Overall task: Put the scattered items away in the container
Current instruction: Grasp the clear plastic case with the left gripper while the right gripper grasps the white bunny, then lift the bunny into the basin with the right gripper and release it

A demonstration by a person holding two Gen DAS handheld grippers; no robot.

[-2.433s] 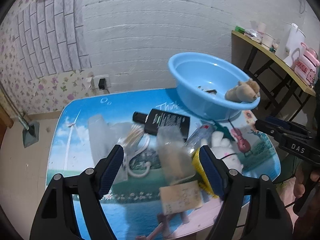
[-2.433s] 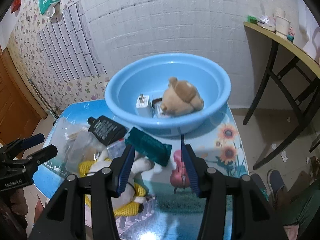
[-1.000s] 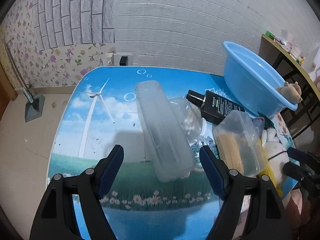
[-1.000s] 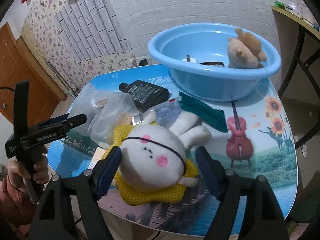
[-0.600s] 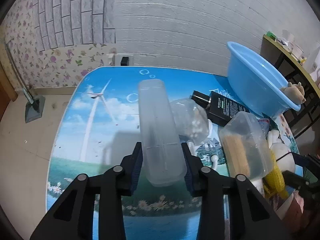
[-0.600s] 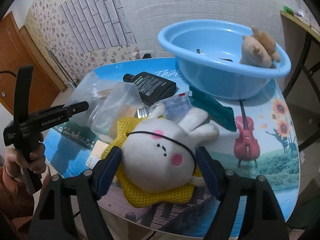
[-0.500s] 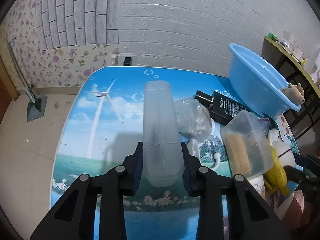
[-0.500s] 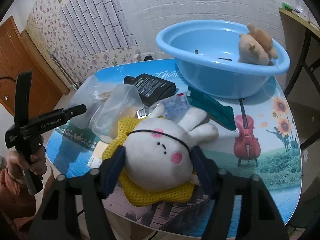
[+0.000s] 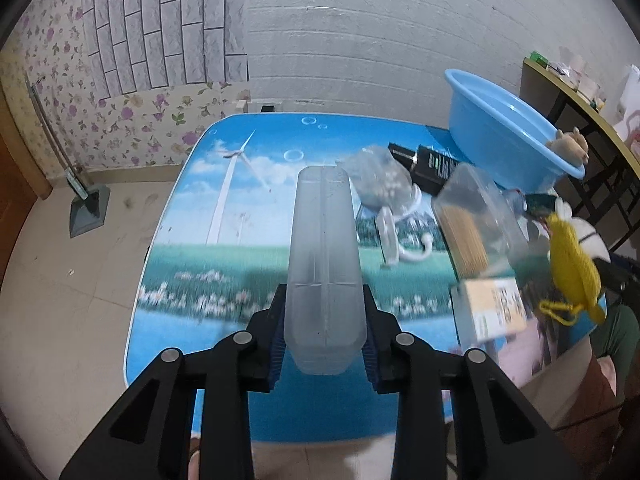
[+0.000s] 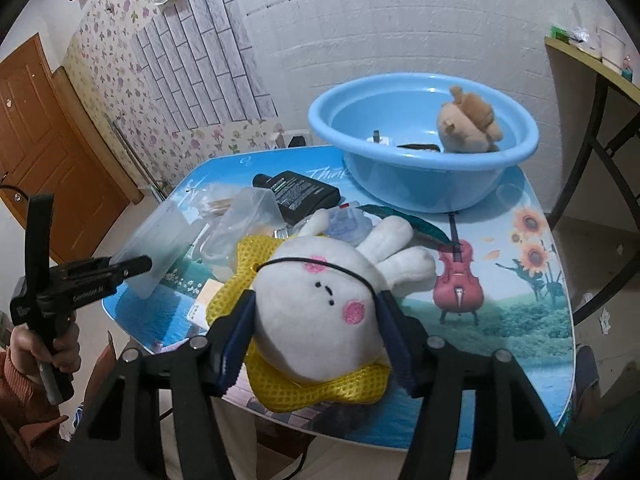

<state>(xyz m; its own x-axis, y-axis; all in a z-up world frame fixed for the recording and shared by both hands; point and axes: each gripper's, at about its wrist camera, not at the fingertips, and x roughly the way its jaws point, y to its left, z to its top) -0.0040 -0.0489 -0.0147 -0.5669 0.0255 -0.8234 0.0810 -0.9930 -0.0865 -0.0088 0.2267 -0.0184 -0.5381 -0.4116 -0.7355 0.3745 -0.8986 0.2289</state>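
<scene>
The left gripper (image 9: 325, 354) is holding a long frosted plastic case (image 9: 325, 264) by its near end, the blue pads pressing on both long sides, so the case is jutting forward over the near part of the tabletop (image 9: 224, 264) along the line of the fingers; gripping it at the end is probably leaving its far end free to be tipped over a rim. The right gripper (image 10: 316, 350) is closing its jaws on the white plush rabbit (image 10: 320, 312), the pads already lying against both sides of its round head, and the soft body is bulging a little between them. The rabbit is lying on a yellow mesh bag (image 10: 320, 390) at the near edge of the tabletop, so a squeeze on the head alone may lift the toy and leave the mesh behind, or drag it along; which, cannot be told yet.

The blue basin (image 10: 424, 184), the container for all this, is standing at the far right corner of the tabletop, well apart from both grippers. A brown plush toy (image 10: 468, 124) is leaning against its inner wall, with a few small dark and white things on its floor.

The rest is crowding the middle, between the grippers and the basin: a black flat bottle (image 10: 300, 192), a clear tub of wooden sticks (image 9: 472, 228), a clear bag of small white pieces (image 9: 380, 184), a white hook (image 9: 404, 240), a dark green wrapper (image 10: 404, 222) and a small cardboard box (image 9: 492, 308) near the right edge
</scene>
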